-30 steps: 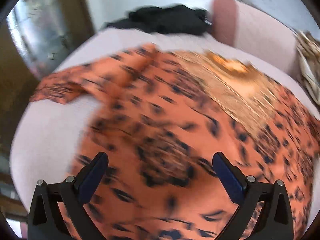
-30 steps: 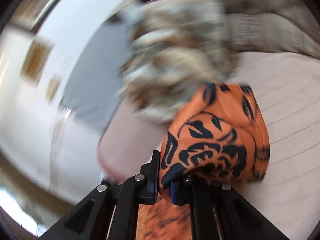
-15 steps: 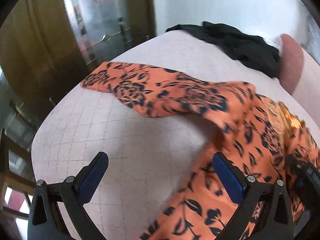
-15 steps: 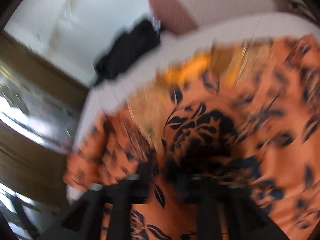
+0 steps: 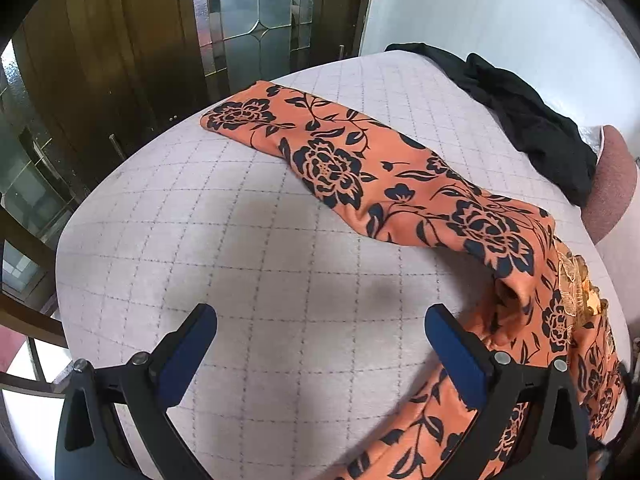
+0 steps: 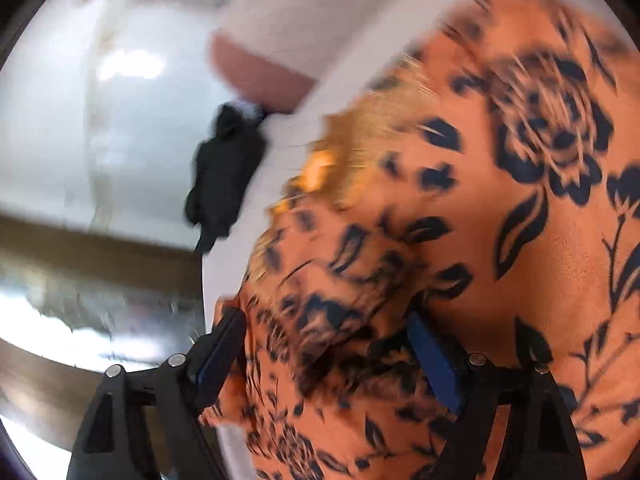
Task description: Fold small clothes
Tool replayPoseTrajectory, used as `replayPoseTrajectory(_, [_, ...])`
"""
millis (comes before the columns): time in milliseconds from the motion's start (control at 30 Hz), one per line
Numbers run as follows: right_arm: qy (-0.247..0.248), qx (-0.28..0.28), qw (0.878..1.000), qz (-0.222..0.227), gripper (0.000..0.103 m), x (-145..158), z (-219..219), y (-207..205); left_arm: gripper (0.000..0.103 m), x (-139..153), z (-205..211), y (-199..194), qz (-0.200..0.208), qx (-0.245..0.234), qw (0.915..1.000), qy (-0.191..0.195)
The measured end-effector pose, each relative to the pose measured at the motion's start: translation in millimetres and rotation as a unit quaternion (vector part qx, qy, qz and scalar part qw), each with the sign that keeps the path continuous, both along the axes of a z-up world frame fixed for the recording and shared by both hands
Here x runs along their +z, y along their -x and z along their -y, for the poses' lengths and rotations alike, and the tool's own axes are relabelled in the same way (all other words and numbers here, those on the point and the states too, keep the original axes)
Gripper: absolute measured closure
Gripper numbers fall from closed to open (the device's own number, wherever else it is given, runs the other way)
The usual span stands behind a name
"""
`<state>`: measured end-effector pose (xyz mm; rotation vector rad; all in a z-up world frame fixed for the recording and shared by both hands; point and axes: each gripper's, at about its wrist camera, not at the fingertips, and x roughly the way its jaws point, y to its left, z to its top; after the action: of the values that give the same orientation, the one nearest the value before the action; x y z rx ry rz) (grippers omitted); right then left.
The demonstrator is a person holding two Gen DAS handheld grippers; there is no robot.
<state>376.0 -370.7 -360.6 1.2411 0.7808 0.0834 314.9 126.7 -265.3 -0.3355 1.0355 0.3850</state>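
The left gripper [image 5: 320,344] is spread wide, holding nothing, above bare quilted bed [image 5: 224,240]. Its right finger sits just beside the orange floral garment [image 5: 400,184], whose sleeve stretches flat toward the bed's far left edge. The right gripper [image 6: 324,344] is also released, its fingers parted around bunched fabric of the same garment; the view is blurred. A black garment [image 5: 528,120] lies at the far edge.
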Motion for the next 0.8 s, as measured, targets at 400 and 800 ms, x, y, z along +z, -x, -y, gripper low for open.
replayPoseTrajectory(400, [0.129,0.186,0.962,0.151,0.019,102.6,-108.9,-28.5,0.000,-2.6,-14.1,-1.7,-0.008,0.018,0.9998,-0.006])
replayPoseTrajectory(800, [0.225,0.167,0.960,0.004,0.068,24.7,-102.2,-33.9,0.000,-8.2,-14.5,-9.2,-0.021,0.013,0.9997,-0.008])
